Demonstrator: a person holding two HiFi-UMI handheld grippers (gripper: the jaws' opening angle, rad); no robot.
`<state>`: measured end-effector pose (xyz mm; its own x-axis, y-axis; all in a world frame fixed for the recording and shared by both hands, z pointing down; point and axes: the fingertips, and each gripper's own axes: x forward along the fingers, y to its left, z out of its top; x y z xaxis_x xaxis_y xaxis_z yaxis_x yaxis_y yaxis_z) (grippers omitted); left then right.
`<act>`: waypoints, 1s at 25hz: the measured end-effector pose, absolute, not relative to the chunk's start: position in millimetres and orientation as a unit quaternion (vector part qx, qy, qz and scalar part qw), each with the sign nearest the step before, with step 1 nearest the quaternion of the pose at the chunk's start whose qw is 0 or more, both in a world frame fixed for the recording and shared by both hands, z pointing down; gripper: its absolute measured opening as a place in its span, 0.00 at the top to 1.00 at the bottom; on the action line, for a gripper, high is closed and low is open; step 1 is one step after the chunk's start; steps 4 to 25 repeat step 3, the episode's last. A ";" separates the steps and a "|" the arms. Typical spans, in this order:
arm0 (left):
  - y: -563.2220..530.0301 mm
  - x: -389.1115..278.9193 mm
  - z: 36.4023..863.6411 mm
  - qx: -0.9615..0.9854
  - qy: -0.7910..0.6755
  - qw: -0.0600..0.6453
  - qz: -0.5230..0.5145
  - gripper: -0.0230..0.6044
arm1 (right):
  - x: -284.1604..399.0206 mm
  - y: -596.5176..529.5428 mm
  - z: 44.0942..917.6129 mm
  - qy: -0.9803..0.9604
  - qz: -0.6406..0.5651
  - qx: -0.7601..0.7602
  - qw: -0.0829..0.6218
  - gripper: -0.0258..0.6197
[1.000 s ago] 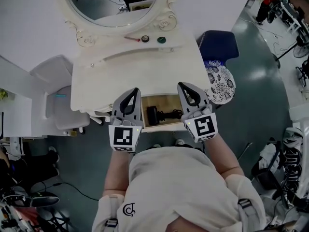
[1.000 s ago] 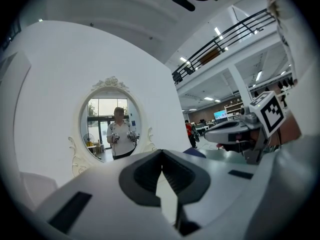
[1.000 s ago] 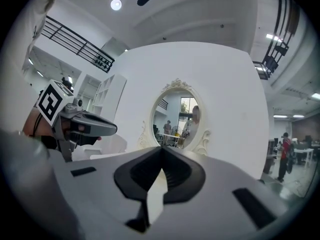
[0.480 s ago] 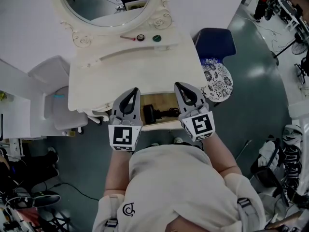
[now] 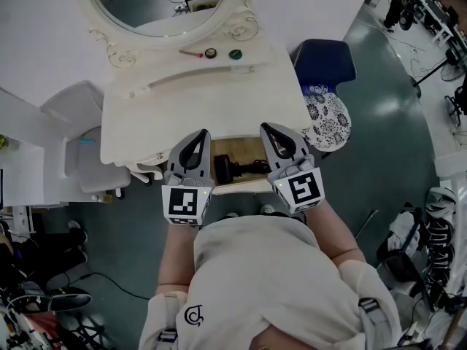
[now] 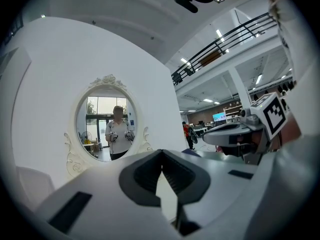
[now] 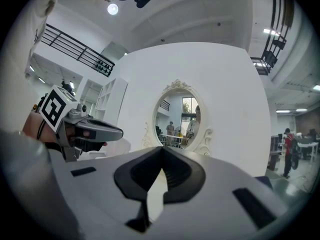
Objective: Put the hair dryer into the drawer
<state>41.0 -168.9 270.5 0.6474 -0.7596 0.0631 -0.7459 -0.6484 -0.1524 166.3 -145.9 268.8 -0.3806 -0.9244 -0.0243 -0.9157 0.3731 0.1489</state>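
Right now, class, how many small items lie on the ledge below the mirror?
3: a pink stick at left, a dark round item in the middle, a green round item at right. None looks hidden.

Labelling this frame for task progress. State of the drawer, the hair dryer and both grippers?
drawer: open, pulled out from under the tabletop.
hair dryer: lying inside the drawer, not held.
left gripper: jaws shut, nothing between them.
right gripper: jaws shut, nothing between them.
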 end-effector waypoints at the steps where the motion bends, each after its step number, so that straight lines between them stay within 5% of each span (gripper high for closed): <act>1: -169.3 41.6 271.0 -0.906 0.415 0.053 -0.060 0.95 | 166.3 -146.1 267.8 -0.828 -0.069 0.555 0.031 0.95; 25: -169.7 42.7 271.8 -0.907 0.413 0.048 -0.058 0.95 | 166.3 -146.2 266.3 -0.829 -0.071 0.554 0.032 0.95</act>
